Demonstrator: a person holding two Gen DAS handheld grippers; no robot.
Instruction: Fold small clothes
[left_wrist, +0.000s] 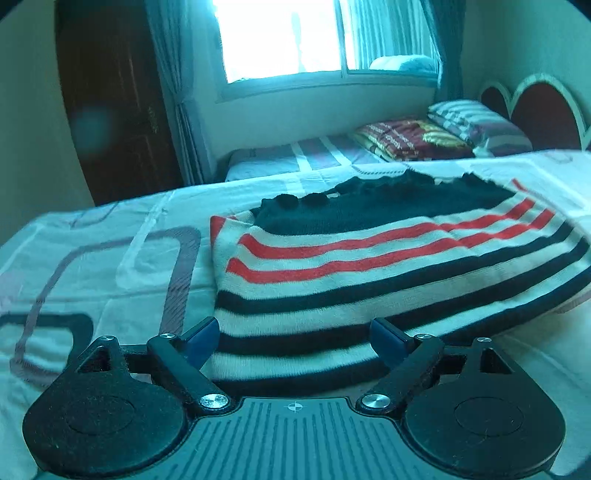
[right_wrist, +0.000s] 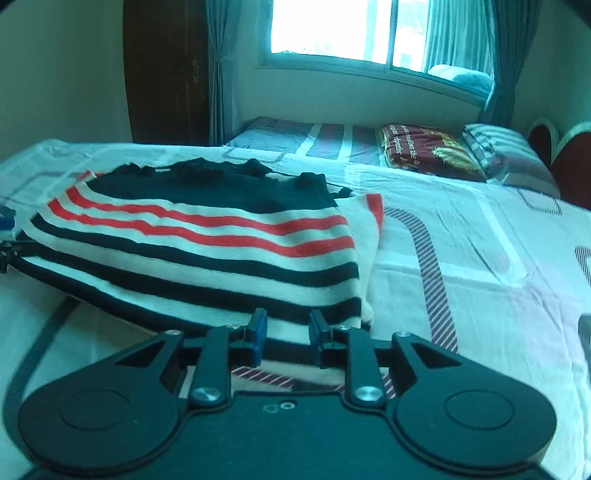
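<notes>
Pale cotton bedsheet (left_wrist: 110, 280) with grey rounded-rectangle print lies under the folded knit sweater (left_wrist: 369, 266), whose ribbed red, white and black stripes run to a scalloped black hem; its right edge is cut off in the left wrist view. Behind the sweater, two pillows (right_wrist: 424, 151) are blurred, print unreadable. Left gripper (left_wrist: 295, 338) is spread wide at the sweater's near edge, empty; right gripper (right_wrist: 286, 330) is narrowly parted at its near corner, pads not pressing.

Wide left tongs (left_wrist: 295, 341) over striped sweater (left_wrist: 369, 266)
</notes>
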